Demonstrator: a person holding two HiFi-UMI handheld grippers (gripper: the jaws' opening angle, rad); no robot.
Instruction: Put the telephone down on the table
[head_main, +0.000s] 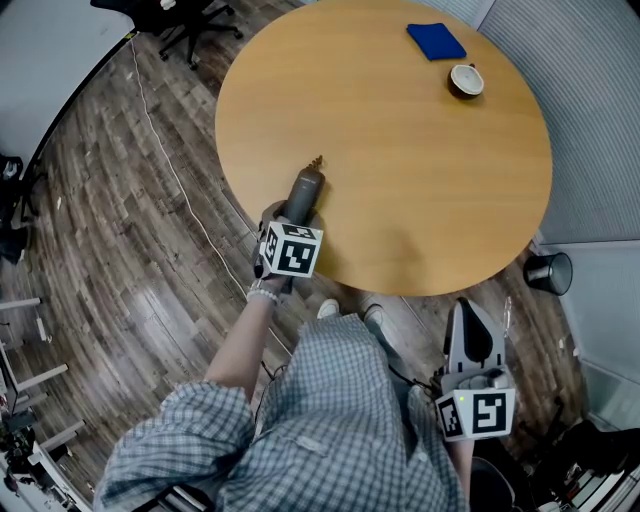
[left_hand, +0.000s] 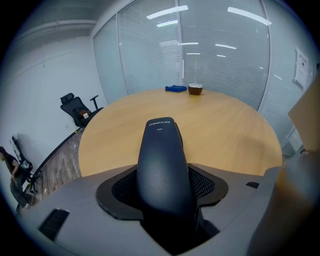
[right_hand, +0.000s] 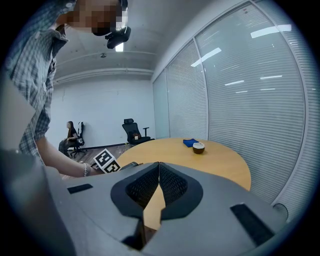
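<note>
Telephone (left_hand: 162, 165) sat clamped between wide-set jaws of left gripper (head_main: 305, 190), over near edge of table (head_main: 420, 170); right gripper (right_hand: 158, 172) was closed, empty

The telephone (left_hand: 162, 160), between the left gripper's (head_main: 305, 195) jaws, is over the table's (head_main: 400, 150) near left edge. A cup (head_main: 465, 80) and a cloth (head_main: 436, 41) lie close together at its far right side. The right gripper (head_main: 468, 320) is off the table, nearer the person, left of a bin (head_main: 549, 271) on the floor.
</note>
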